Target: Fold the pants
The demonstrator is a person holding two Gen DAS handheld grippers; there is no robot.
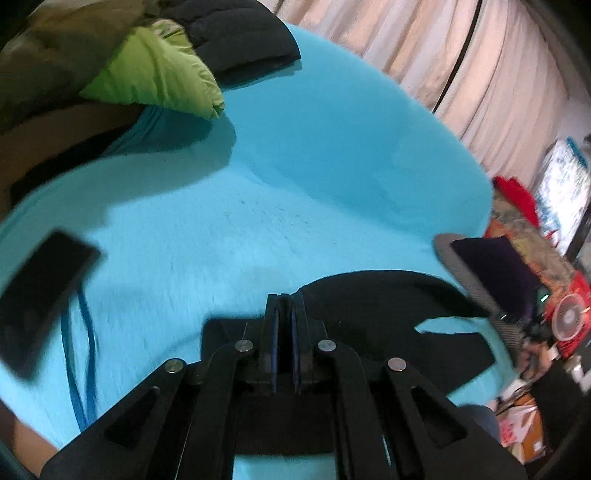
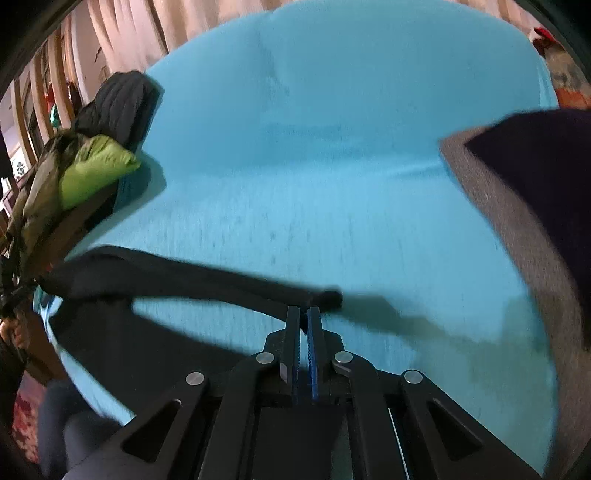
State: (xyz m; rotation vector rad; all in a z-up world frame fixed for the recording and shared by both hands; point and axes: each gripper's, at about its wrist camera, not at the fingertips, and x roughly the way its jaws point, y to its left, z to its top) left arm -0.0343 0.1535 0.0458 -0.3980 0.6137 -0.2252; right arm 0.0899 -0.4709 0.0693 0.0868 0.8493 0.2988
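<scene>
The left hand-held gripper [image 1: 283,295] has its blue-padded jaws pressed together on an edge of the black fabric pants [image 1: 373,295]; the cloth spreads from the jaw tips toward three o'clock and hangs over the bright turquoise bed cover [image 1: 295,166]. The right hand-held gripper [image 2: 306,308] is likewise clamped shut on the pants [image 2: 166,273], which stretch as a dark band from its jaw tips toward nine o'clock, lifted above the bed cover [image 2: 332,147] and throwing a shadow on it.

In the left wrist view, a flat black rectangular device [image 1: 40,295] lies on the bed at nine o'clock with a blue cable [image 1: 79,354] trailing below it. A lime-green puffy jacket [image 1: 155,70] sits at eleven o'clock beside a dark quilted garment [image 1: 236,33]. A dark purple cushion with a grey border [image 1: 491,273] lies at three o'clock. Pale pleated curtains [image 1: 461,55] hang behind the bed.
</scene>
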